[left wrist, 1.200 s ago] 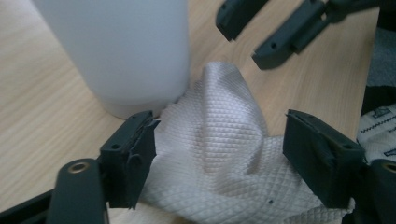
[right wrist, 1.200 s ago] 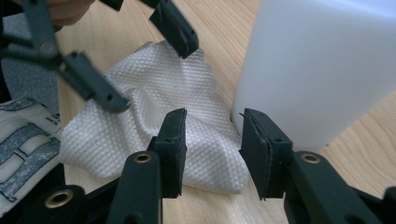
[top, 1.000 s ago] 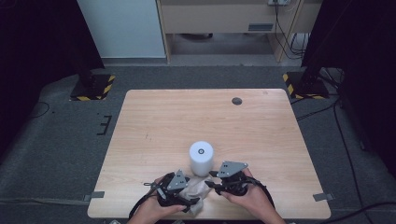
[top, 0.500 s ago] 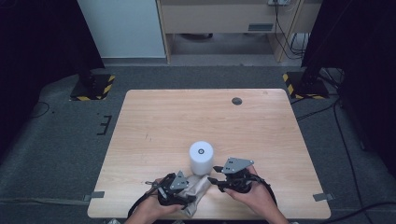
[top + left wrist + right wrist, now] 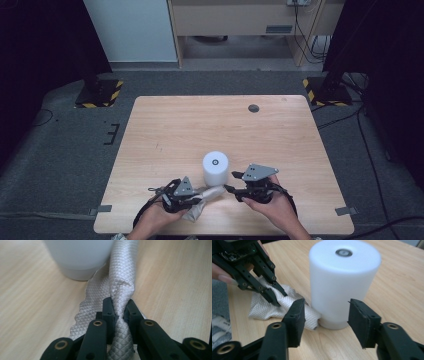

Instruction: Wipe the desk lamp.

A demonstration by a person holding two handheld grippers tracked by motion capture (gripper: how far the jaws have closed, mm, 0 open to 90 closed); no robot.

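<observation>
Left gripper (image 5: 119, 312) pinches the quilted grey cloth (image 5: 120, 282); right gripper (image 5: 325, 320) gapes near the smooth white cylinder (image 5: 343, 282).

The picture's top edge is cutting off the white cylinder (image 5: 81, 258) in the left gripper view, while the cylinder's base is hiding the far end of the cloth (image 5: 117, 285)

The table (image 5: 200, 125) is being lit evenly and brightly from overhead, while the surroundings are being left dim and the high view soft and grainy. Just beyond the left gripper (image 5: 119, 307), the cloth (image 5: 120, 277) is being rendered sharply, whereas the white cylinder (image 5: 80, 257) farther ahead is being blurred. Ahead of the right gripper (image 5: 325, 315), a soft shadow is being cast at the cylinder's base.
</observation>
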